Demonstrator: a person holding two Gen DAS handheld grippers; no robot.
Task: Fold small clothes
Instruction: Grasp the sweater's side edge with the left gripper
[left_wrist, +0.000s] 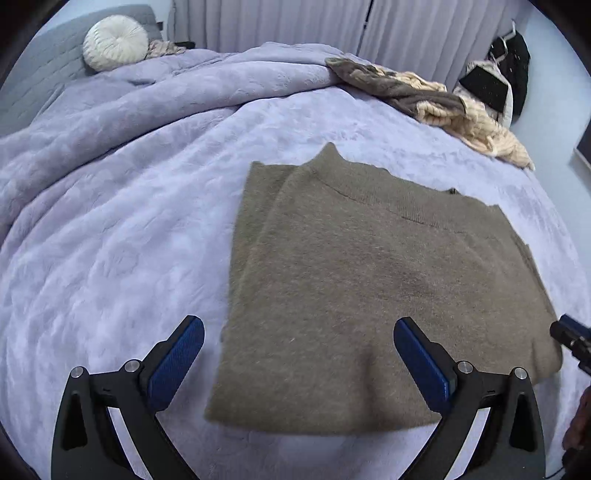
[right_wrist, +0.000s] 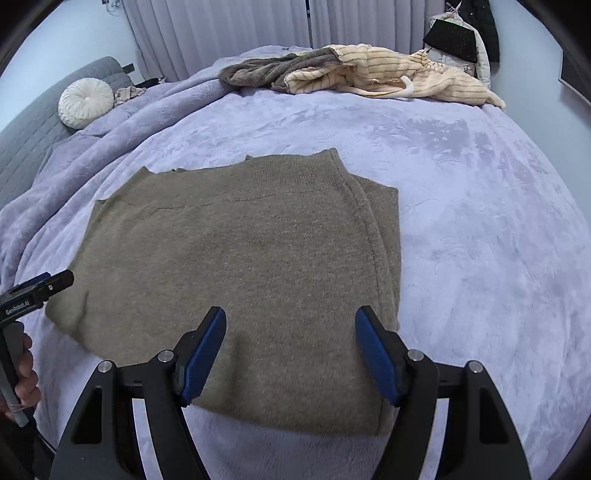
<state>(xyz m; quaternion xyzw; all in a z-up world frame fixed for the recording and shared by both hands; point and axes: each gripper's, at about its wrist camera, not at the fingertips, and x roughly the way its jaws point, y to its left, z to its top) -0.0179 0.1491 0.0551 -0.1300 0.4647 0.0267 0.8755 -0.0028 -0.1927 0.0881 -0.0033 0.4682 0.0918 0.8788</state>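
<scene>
An olive-brown knitted sweater (left_wrist: 362, 280) lies folded flat on the lilac bedspread (left_wrist: 110, 236), collar toward the far side, with a folded layer showing along one side edge. My left gripper (left_wrist: 299, 328) hovers above its near left part, jaws wide apart with nothing between the blue pads. In the right wrist view the same sweater (right_wrist: 236, 258) fills the middle. My right gripper (right_wrist: 290, 317) stands open over its near right corner, holding nothing. Each gripper's tip shows at the edge of the other's view: the right gripper (left_wrist: 570, 336) and the left gripper (right_wrist: 40, 286).
A heap of cream striped and grey clothes (right_wrist: 362, 74) lies at the far edge of the bed. A round white cushion (right_wrist: 85, 102) rests by the grey headboard (right_wrist: 33, 129). Curtains (right_wrist: 236, 33) hang behind. Dark clothes (right_wrist: 465, 33) hang at the far right. A hand (right_wrist: 26, 380) grips the left handle.
</scene>
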